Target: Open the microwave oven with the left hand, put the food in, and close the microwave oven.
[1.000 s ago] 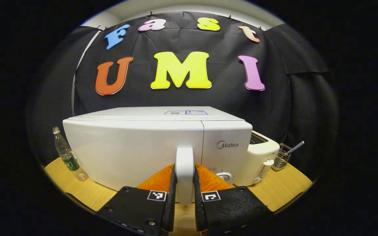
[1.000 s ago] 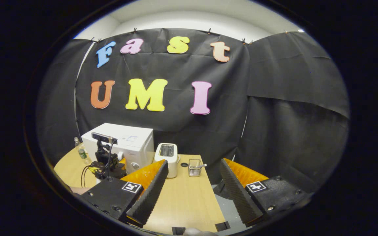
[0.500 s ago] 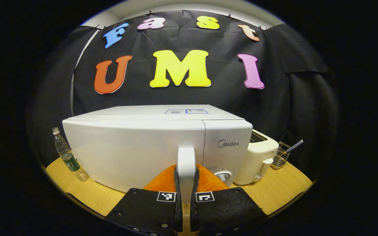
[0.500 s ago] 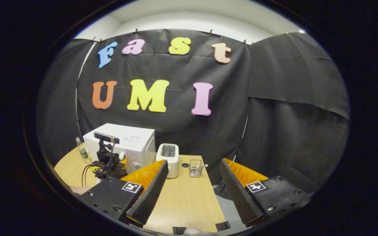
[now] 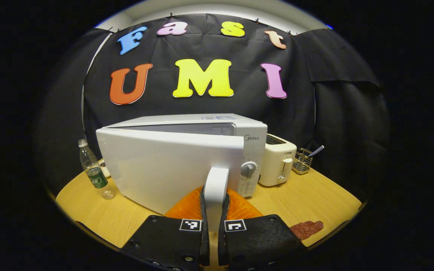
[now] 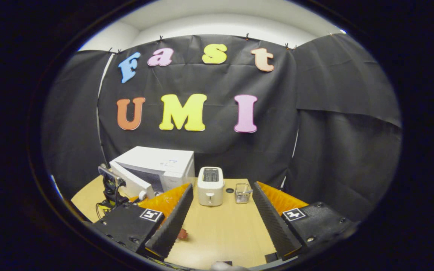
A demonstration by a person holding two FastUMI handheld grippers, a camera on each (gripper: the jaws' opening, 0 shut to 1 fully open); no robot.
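Microwave: white microwave (image 5: 251,130) at the back of the table (image 5: 315,192), with its front toward the camera in the left gripper view
Door: door (image 5: 164,165) swung partly out from the microwave body, hinged on the side away from the control panel; a gap shows along its top edge, and in the right gripper view the dark cavity (image 6: 153,182) shows behind it
Handle: upright white handle (image 5: 215,188) on the door's free edge, just beside the control panel
Left gripper: left gripper (image 5: 214,222) closed on the handle, a finger pressed against each side of it
Knob: round knob (image 5: 248,170) on the microwave's control panel, just right of the handle
Food: flat reddish-brown piece of food (image 5: 306,229) on the table in front of the microwave, toward its panel side and well apart from it; in the right gripper view part of it peeks out beside the near finger (image 6: 182,234)
Right gripper: right gripper (image 6: 220,214) spread wide with nothing between its fingers, held above the table in front of the microwave and toaster
Toaster: white toaster (image 5: 277,160) just beside the microwave on its panel side
Basket: small wire basket (image 5: 303,161) beyond the toaster, with a stick-like item leaning out of it
Bottle: clear bottle (image 5: 95,176) upright near the microwave's hinge side
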